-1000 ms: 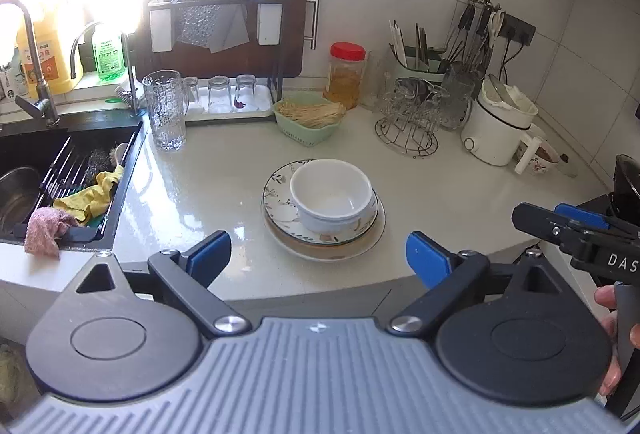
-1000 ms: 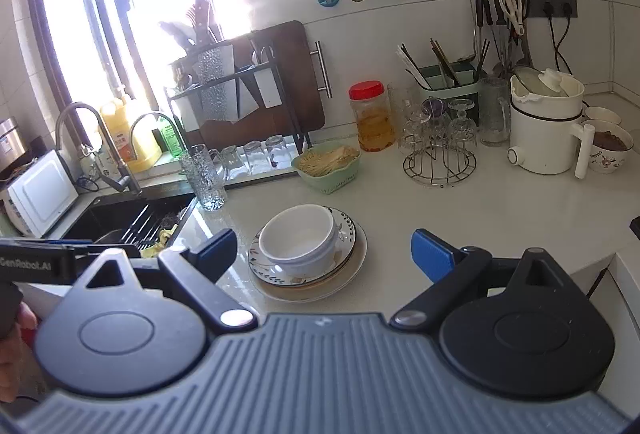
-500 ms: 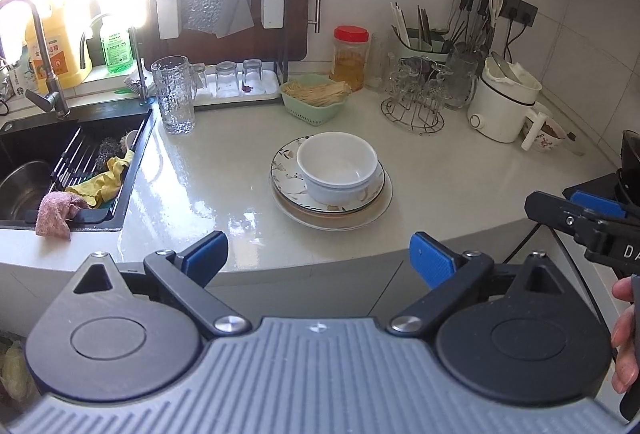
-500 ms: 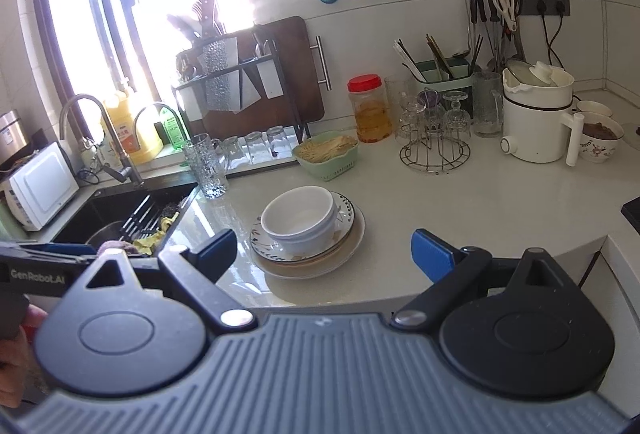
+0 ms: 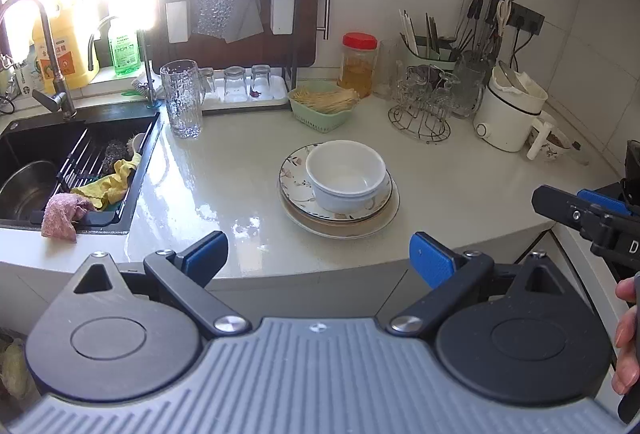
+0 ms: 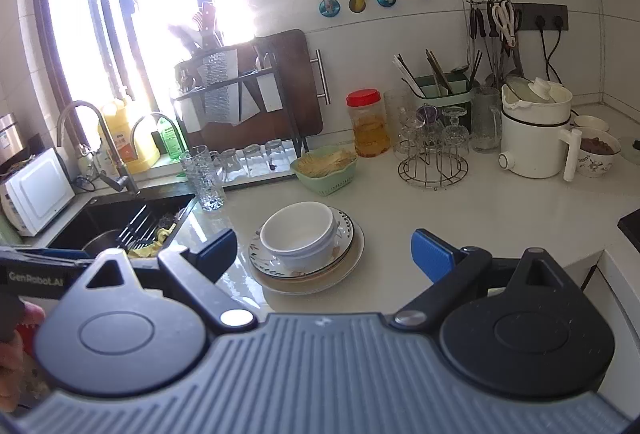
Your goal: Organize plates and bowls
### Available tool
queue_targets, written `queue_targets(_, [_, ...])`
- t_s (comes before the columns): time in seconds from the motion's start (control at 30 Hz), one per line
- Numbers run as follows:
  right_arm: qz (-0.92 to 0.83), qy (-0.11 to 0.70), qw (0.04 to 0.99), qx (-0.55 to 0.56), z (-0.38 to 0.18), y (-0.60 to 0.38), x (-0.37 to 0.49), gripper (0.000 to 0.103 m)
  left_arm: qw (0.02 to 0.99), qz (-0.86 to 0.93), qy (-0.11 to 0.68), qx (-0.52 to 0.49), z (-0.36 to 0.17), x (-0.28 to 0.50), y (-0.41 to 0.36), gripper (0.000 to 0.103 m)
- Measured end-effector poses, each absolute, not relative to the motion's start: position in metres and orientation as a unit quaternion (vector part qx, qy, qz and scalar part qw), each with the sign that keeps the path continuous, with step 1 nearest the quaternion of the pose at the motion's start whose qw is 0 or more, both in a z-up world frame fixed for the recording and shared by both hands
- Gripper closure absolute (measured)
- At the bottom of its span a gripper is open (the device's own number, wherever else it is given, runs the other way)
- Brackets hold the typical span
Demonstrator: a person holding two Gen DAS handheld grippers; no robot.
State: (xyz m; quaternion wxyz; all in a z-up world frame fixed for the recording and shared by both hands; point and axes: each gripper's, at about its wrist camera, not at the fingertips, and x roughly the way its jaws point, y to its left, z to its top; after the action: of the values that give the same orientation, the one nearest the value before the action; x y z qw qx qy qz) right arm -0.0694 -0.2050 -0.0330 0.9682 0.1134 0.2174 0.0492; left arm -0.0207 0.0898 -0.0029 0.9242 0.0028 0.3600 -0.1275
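The bowls (image 5: 346, 174) sit nested, one inside another, on top of the plates (image 5: 340, 222), and the whole stack rests on the counter (image 5: 224, 170) near its front edge, between the sink (image 5: 60, 162) and the glass rack (image 5: 420, 114). As far as I can judge, everything is already gathered into one pile, so I take this as either the finish or a pause before the pile goes somewhere. I hold my left gripper (image 5: 318, 258) back off the counter edge with its fingers spread wide and nothing between them. My right gripper (image 6: 326, 254) is likewise apart and empty, short of the stack. If the pile has to move, I think I need to bring both in low, one to each side, and pinch the rim of the bottom plate so the bowls don't slide.
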Motion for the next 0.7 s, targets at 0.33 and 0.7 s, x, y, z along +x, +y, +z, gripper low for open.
queue_targets(0.33, [0.041, 0.219, 0.968, 0.112, -0.0364, -0.2076, -0.0759, 0.008, 0.924, -0.133, 0.359, 0.004, -0.0061, -0.0238, 0.084, 0.004])
queue_targets(0.7, [0.046, 0.221, 0.968, 0.109, -0.0379, -0.2096, -0.0798, 0.008, 0.923, -0.135, 0.361, -0.004, -0.0073, -0.028, 0.0839, 0.004])
